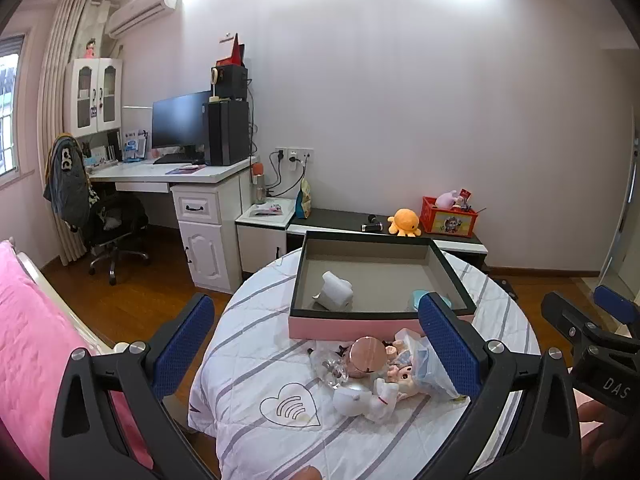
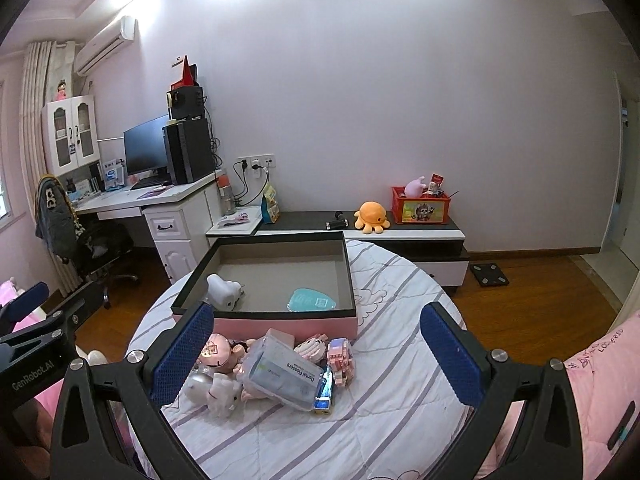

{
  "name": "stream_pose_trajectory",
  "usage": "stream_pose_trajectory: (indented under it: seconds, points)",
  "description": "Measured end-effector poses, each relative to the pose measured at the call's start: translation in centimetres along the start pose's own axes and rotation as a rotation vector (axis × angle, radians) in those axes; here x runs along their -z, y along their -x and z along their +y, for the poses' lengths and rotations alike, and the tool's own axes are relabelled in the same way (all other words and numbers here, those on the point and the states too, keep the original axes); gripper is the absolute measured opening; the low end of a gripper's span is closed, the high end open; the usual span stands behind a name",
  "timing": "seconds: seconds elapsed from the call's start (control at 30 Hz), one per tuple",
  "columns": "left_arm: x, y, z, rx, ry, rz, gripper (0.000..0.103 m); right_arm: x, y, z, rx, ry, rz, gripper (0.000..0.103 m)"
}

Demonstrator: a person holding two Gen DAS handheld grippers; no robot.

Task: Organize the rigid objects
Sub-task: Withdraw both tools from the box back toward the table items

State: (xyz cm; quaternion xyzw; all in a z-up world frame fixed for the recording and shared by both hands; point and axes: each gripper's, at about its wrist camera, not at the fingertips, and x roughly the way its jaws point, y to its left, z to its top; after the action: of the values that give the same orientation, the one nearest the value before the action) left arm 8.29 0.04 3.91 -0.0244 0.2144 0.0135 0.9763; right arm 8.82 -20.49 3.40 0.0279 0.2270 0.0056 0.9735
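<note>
Both grippers, left gripper (image 1: 316, 344) and right gripper (image 2: 316, 354), have jaws wide apart, empty, above the toy pile (image 2: 268, 372).

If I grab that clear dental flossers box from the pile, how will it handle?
The flossers box looks like thin clear plastic, so probably light and rigid, maybe slick against the pads. It lies tilted on the toys, so lifting it will likely shift them. Both grippers are open and empty.

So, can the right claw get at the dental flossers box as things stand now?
Probably yes. The right claw is open, and the dental flossers box lies on top of the toy pile, in front of the pink tray, with nothing covering it.
</note>
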Motion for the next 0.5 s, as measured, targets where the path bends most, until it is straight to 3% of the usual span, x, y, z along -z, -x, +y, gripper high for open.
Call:
stream_pose_trajectory:
  seconds: [0.17, 0.5]
  points:
    - [1.1, -0.8, 0.1, 0.005, -0.001, 0.036, 0.103, 0.7, -0.8, -0.3, 0.006, -0.003, 0.035, 0.103]
    - [5.4, -4.4, -0.1, 0.015, -0.014, 0.188, 0.103, 3.3, -4.4, -0.7, -0.017, 0.0, 0.157, 0.103]
